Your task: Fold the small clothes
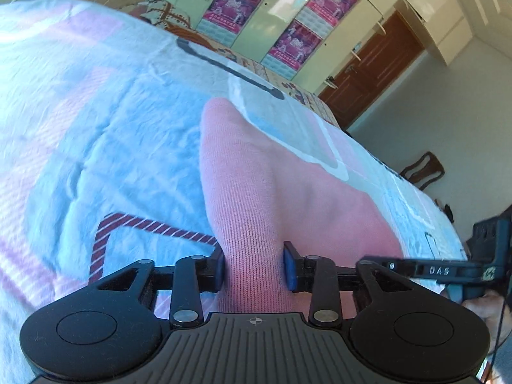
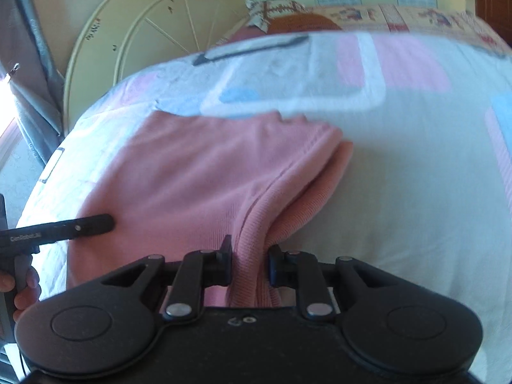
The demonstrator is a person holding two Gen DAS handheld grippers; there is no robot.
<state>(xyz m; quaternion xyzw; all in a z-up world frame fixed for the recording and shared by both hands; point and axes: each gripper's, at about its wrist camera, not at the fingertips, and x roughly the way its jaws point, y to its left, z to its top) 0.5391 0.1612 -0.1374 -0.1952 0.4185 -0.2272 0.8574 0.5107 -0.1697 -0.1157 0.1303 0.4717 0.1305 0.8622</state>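
A pink knit garment point(image 1: 256, 176) lies on the bed, partly folded over itself. In the left wrist view its near end runs between the pads of my left gripper point(image 1: 254, 265), whose jaws stand loosely around it without pinching. In the right wrist view the garment point(image 2: 192, 176) shows a doubled ribbed edge, and my right gripper point(image 2: 250, 264) is shut on that bunched edge. One finger of the left gripper point(image 2: 64, 227) reaches in over the garment's left side, with a hand below it. The right gripper's finger point(image 1: 432, 270) shows at the right edge of the left wrist view.
The bed cover point(image 2: 400, 176) is white with pink and blue patches and spreads wide to the right of the garment. A round cream headboard point(image 2: 144, 32) and a pillow point(image 2: 281, 9) stand at the far end. A wardrobe with posters point(image 1: 272, 16), a brown door point(image 1: 368, 70) and a chair point(image 1: 422, 169) lie beyond.
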